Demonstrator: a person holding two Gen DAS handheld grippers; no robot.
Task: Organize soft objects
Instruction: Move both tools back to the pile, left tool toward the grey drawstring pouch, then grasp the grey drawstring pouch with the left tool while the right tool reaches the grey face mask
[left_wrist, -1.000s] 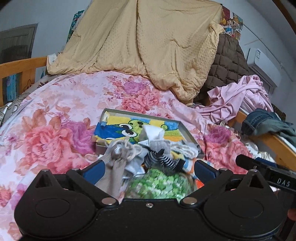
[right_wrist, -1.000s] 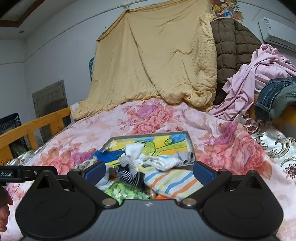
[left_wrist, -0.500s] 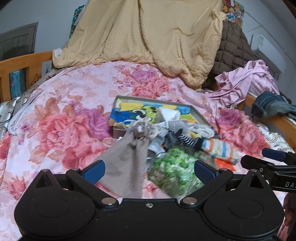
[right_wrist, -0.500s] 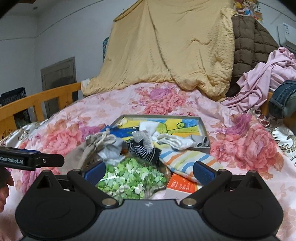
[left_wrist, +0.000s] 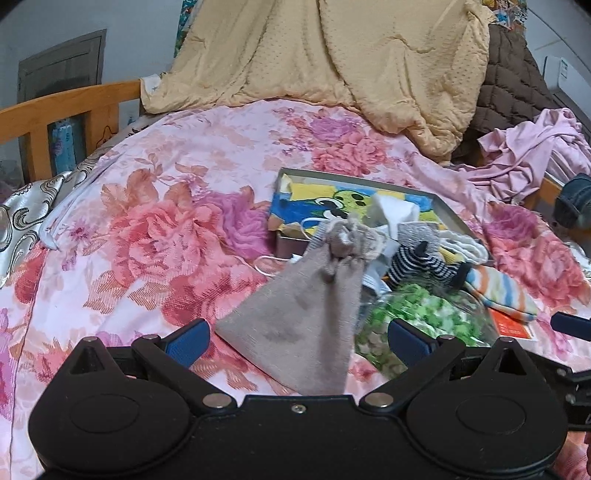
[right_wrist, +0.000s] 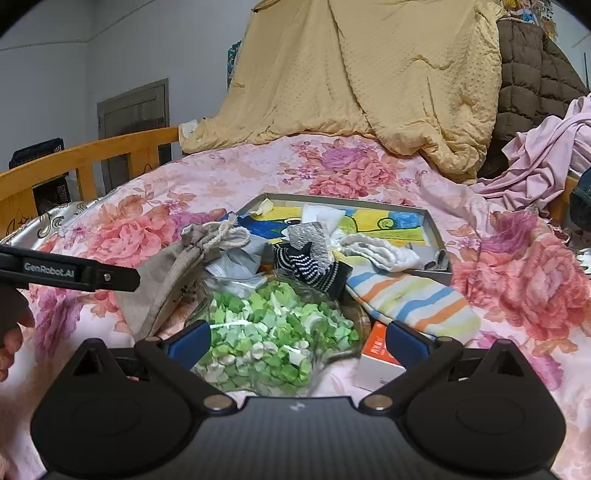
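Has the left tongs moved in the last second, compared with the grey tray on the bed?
Yes. The left tongs pulled back toward the person: the grey tray now sits farther away, and the beige drawstring pouch lies between its open fingers.

A lived-in home bedroom: a wooden-railed bed (right_wrist: 92, 151) under a floral bedsheet (left_wrist: 184, 177), a tan quilt (right_wrist: 369, 74), heaped clothes (left_wrist: 535, 147) and a wall air conditioner (left_wrist: 565, 77)
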